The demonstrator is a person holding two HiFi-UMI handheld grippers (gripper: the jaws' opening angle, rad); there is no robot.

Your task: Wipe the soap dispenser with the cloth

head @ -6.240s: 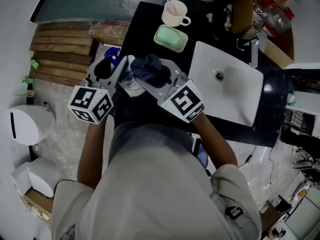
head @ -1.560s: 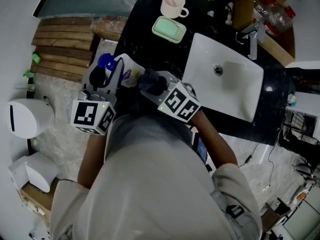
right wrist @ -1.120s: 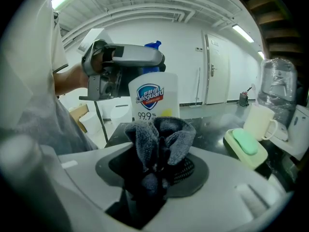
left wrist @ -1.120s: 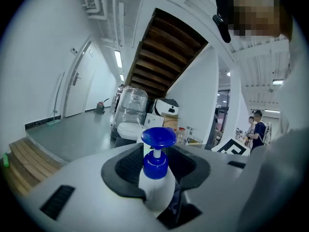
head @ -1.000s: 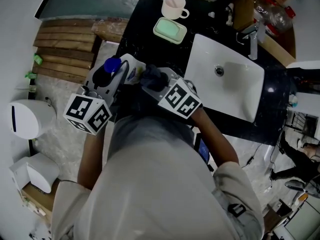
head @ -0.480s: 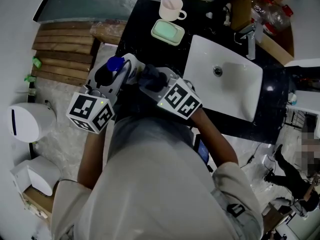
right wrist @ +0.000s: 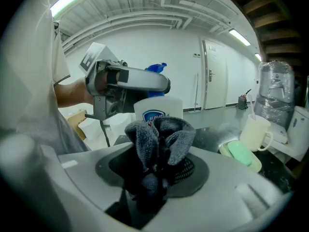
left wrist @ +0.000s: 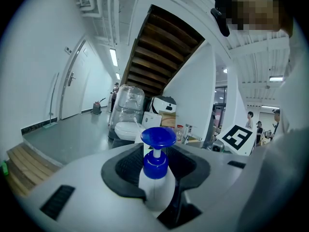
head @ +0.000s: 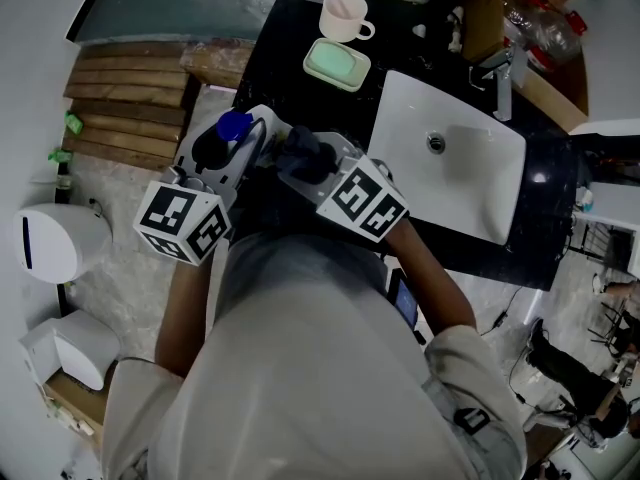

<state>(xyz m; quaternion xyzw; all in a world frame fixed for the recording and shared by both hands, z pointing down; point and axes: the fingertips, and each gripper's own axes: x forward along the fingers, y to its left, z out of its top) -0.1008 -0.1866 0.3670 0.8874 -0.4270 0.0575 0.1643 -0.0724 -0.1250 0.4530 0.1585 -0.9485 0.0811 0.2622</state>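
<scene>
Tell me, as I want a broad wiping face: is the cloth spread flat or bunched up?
Bunched up. The cloth is a crumpled wad clamped in the right tool, folds standing up before the dispenser.

In the head view, centre left, the soap dispenser (head: 232,127) shows little beyond its blue top. The left gripper (head: 250,134) and the cloth (head: 303,154) cover most of its white body. The person's torso (head: 300,368) hides the counter's (head: 300,63) near edge.

In the right gripper view the cloth covers the lower part of the label (right wrist: 153,115), whose print is too small to read. The pump (right wrist: 157,67) is perhaps half hidden behind the left gripper.

In the left gripper view the bottle's base drops out of sight between the jaws.
</scene>
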